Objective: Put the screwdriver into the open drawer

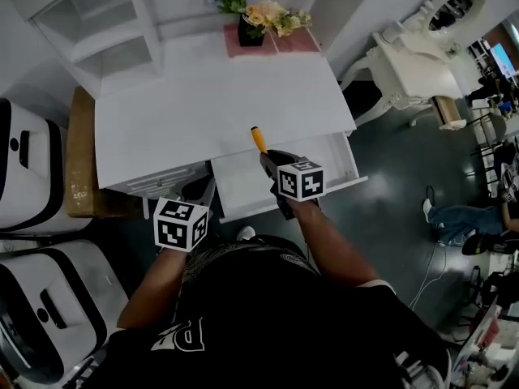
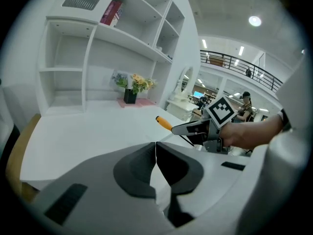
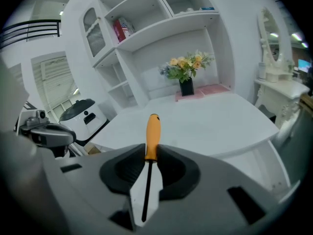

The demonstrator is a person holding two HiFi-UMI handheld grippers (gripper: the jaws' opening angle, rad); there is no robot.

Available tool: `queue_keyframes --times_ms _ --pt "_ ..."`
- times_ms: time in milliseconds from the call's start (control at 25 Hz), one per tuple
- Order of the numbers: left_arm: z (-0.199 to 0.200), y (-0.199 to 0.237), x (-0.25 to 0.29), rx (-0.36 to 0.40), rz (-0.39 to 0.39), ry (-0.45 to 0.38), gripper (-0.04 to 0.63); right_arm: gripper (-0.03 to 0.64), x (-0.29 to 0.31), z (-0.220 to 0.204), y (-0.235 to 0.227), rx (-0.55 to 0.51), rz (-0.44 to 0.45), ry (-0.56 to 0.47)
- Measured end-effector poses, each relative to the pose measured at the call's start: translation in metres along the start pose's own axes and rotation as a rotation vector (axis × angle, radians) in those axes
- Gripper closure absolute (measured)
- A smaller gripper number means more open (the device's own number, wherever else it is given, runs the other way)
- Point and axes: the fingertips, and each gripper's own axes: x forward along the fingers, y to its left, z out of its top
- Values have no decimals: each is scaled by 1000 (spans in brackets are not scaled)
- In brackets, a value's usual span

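Above the open drawer, at the front edge of the white desk: an orange-handled screwdriver, clamped at the base of its handle between the pads of the right gripper. Handle pointing forward past the jaws, its tip over the desk's front edge; dark shaft running back between the jaws. To the left, near the drawer's left corner and lower in the head view, the left gripper, jaws pressed together with nothing between them. From the left gripper view, the right gripper off to the right, the orange handle tip sticking out toward the desk top. At the back of the desk, a dark vase of yellow flowers on a pink mat, well apart from both grippers.
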Motion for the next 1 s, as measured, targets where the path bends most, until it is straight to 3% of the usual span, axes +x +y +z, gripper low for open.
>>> queue_keyframes --times_ms 480,1000 --pt "-15 -32 -5 -21 57 -1 580 534 -14 -42 3 -143 85 78" --pt "-20 -19 0 -36 73 25 580 534 34 -92 -3 -252 105 242"
